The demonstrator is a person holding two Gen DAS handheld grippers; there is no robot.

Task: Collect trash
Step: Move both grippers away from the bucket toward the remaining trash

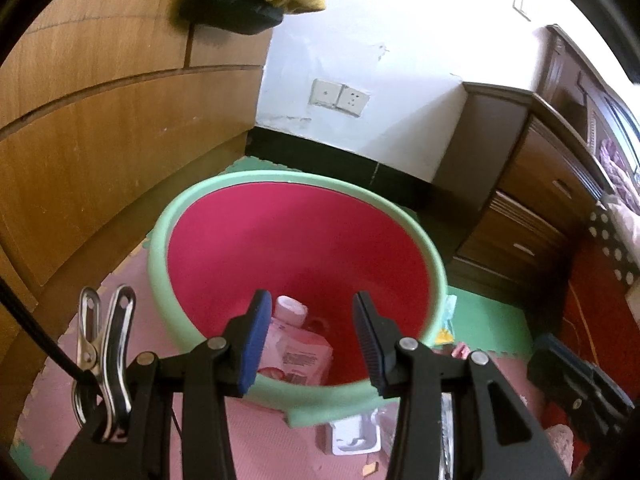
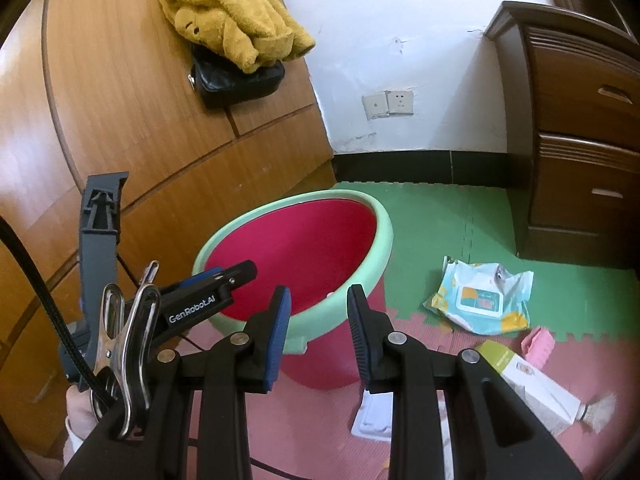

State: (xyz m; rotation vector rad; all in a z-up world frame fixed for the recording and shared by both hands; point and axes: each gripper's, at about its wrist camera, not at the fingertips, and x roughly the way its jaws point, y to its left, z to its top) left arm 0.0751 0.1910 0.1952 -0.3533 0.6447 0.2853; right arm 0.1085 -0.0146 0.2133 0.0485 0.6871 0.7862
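Observation:
A red bucket with a pale green rim (image 1: 160,236) (image 2: 384,224) stands on the foam floor mat. Inside it lies a pink bottle (image 1: 298,344). My left gripper (image 1: 312,340) hangs over the bucket's near rim, open, with nothing between its pads. My right gripper (image 2: 318,336) hovers to the bucket's right, also open and holding nothing. In the right wrist view the left gripper (image 2: 216,284) reaches over the rim. Trash lies on the mat: a wet-wipes packet (image 2: 480,300), a pink scrap (image 2: 538,346), a white and green box (image 2: 532,384), and a white plastic tray (image 2: 376,416) (image 1: 354,436).
A wooden wardrobe (image 1: 100,140) rises close on the left, with a yellow garment (image 2: 224,12) and a black bag (image 2: 236,80) hanging on it. A dark brown drawer cabinet (image 2: 580,140) stands at the right. The white wall with sockets (image 2: 388,104) is behind the bucket.

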